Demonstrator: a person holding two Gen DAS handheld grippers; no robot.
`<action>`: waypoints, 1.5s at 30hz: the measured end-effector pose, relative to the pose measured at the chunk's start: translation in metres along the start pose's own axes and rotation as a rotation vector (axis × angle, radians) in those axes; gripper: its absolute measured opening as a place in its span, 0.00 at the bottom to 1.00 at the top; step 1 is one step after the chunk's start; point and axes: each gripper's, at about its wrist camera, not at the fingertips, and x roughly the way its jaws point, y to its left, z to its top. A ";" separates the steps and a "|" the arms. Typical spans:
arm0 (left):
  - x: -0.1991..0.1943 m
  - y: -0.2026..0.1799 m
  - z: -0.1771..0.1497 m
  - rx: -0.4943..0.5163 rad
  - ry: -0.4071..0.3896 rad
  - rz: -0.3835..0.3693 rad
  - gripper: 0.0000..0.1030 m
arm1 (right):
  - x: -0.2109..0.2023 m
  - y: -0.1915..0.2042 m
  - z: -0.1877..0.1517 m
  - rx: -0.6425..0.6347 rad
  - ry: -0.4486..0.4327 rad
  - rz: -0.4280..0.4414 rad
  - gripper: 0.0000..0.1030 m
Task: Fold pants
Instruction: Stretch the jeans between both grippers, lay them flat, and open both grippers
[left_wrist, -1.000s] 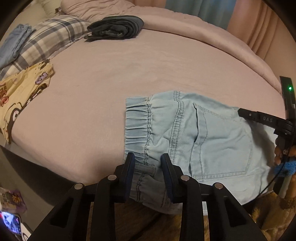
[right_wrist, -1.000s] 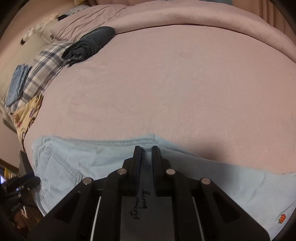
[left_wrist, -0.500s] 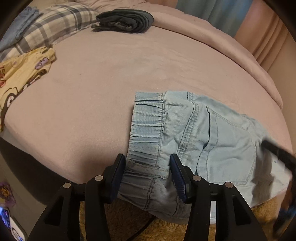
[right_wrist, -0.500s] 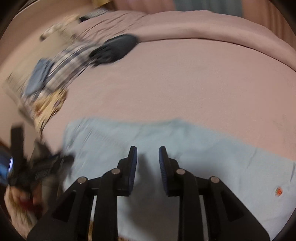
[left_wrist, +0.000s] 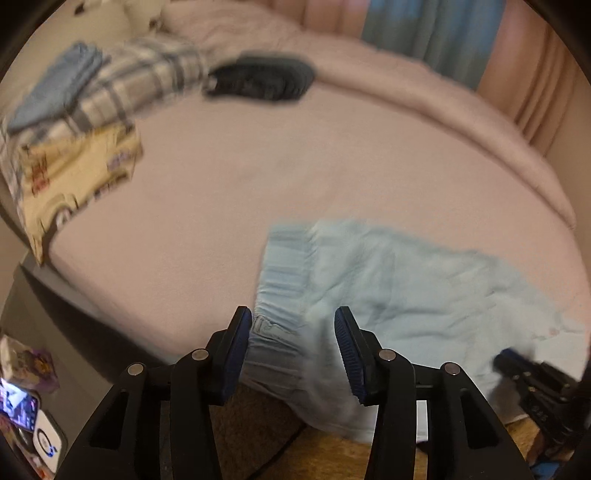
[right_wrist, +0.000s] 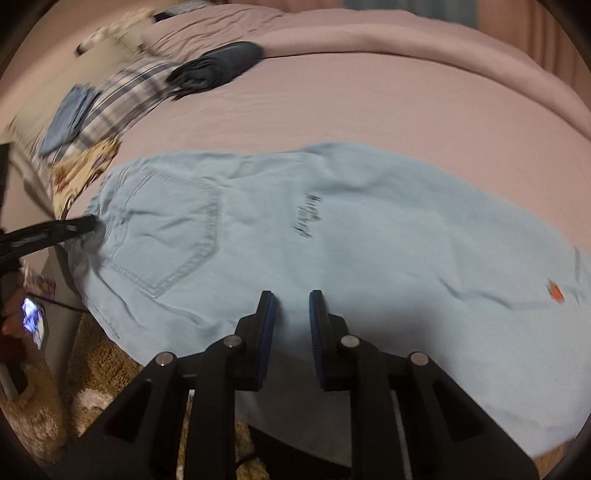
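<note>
Pale blue denim pants (right_wrist: 332, 236) lie flat along near edge of pink bed (right_wrist: 369, 103), waistband end at 9 o'clock, hanging off the edge, prob. laid out lengthwise for a fold.

L gripper (left_wrist: 291, 343): jaws partly apart, closing, straddling elastic waistband (left_wrist: 280, 273); pads not pressing.

R gripper (right_wrist: 291, 321): narrow gap, closing, over mid-leg cloth, nothing pinched.

Pants: back pocket (right_wrist: 166, 225) up, dark script print, small red patch toward 3 o'clock, light wrinkles.
</note>
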 end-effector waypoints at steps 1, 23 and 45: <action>-0.011 -0.006 0.001 0.013 -0.020 -0.030 0.46 | -0.009 -0.005 -0.001 0.020 -0.024 0.001 0.20; 0.059 0.001 0.010 0.102 0.011 0.244 0.46 | -0.092 -0.177 -0.069 0.388 -0.143 -0.282 0.00; -0.002 -0.130 -0.007 0.225 0.061 -0.308 0.46 | -0.110 -0.182 -0.083 0.367 -0.127 -0.347 0.30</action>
